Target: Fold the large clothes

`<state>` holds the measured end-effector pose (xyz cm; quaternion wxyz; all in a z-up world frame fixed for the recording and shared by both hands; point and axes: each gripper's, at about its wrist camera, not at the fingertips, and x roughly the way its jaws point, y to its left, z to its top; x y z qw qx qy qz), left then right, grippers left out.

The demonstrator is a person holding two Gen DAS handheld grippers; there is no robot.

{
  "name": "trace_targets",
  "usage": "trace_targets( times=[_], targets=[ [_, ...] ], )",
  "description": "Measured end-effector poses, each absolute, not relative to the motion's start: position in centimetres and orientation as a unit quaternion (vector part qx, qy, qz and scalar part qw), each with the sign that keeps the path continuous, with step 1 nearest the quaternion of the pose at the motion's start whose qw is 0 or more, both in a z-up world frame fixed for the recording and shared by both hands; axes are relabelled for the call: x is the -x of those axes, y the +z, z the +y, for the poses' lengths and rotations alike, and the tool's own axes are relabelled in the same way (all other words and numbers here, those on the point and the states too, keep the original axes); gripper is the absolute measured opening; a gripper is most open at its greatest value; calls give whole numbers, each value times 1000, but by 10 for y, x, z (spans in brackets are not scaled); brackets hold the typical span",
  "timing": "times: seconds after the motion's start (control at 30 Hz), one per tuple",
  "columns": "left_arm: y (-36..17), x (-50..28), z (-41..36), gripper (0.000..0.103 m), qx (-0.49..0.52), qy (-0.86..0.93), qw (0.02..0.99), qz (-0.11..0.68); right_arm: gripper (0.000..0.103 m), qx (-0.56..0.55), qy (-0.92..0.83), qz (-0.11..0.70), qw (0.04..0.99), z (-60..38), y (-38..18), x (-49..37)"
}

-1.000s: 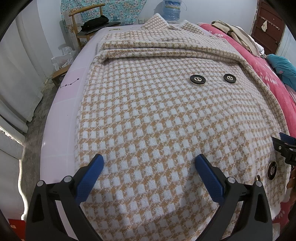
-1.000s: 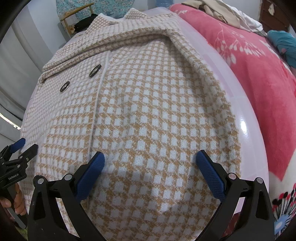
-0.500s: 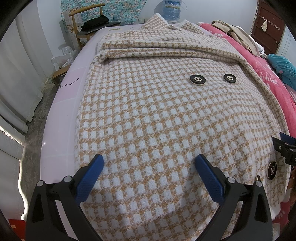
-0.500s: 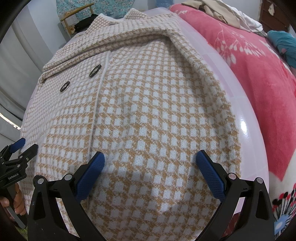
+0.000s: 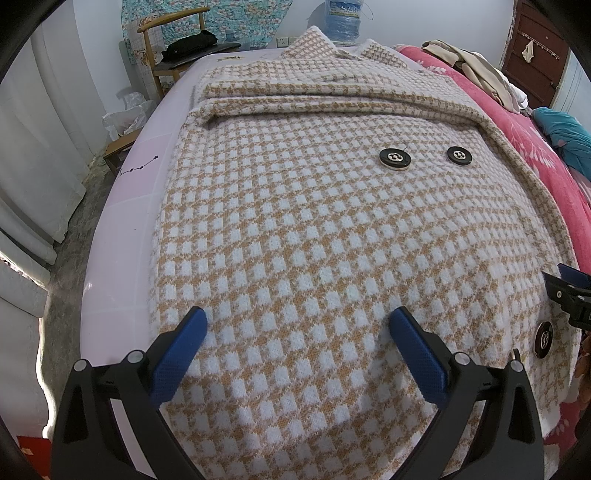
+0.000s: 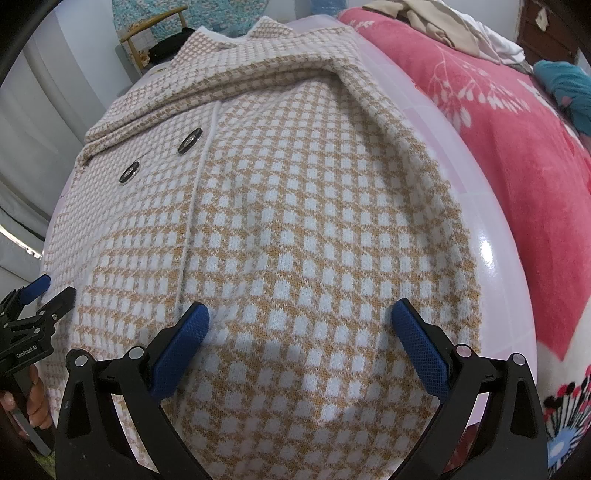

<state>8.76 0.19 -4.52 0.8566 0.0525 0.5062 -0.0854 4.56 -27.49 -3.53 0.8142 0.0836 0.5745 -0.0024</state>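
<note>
Off to the left stands a wooden chair [image 5: 162, 48] with something black on its seat, against a wall hung with a patterned cloth [image 5: 221, 18]. A crumpled plastic bag [image 5: 127, 114] lies on the floor beside the pale pink table [image 5: 122, 206].

The coat [image 5: 314, 221], knitted in tan and white checks, lies spread flat over most of that table, front side up, its collar at the far end and its hem at the near edge. A sleeve is folded across the chest in a long band. Two black buttons [image 5: 394, 158] sit side by side below that band, and a third shows near the hem on the right.

The left gripper [image 5: 295, 325] hovers low over the hem on the left half of the coat; its blue-padded fingers [image 5: 177, 354] are spread wide and hold nothing. The right gripper [image 6: 299, 321] hangs over the right half of the hem, just past the front seam, its fingers [image 6: 421, 350] equally wide apart and empty. Whether the pads touch the knit, I cannot tell. In the right gripper's view a hand [image 6: 35, 398] grips the handle of the left one.

Further right lies a pink blanket [image 6: 498, 147] with white sprigs, a heap of beige and white clothes [image 5: 476, 70] on it, and a teal cloth [image 5: 565, 136] by the brown door [image 5: 535, 48].
</note>
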Motion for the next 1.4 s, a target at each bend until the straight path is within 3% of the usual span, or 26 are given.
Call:
trace_targets(
  times=[1.03,1.4],
  targets=[
    [-43,-90,2,98,-50,-79,853,513,95,-59,23,571,818,-275,-34,-39],
    [-41,-87,-1,98,-53,-82,852,515,95,-25,78,545,834,-249,3,-27]
  ],
)
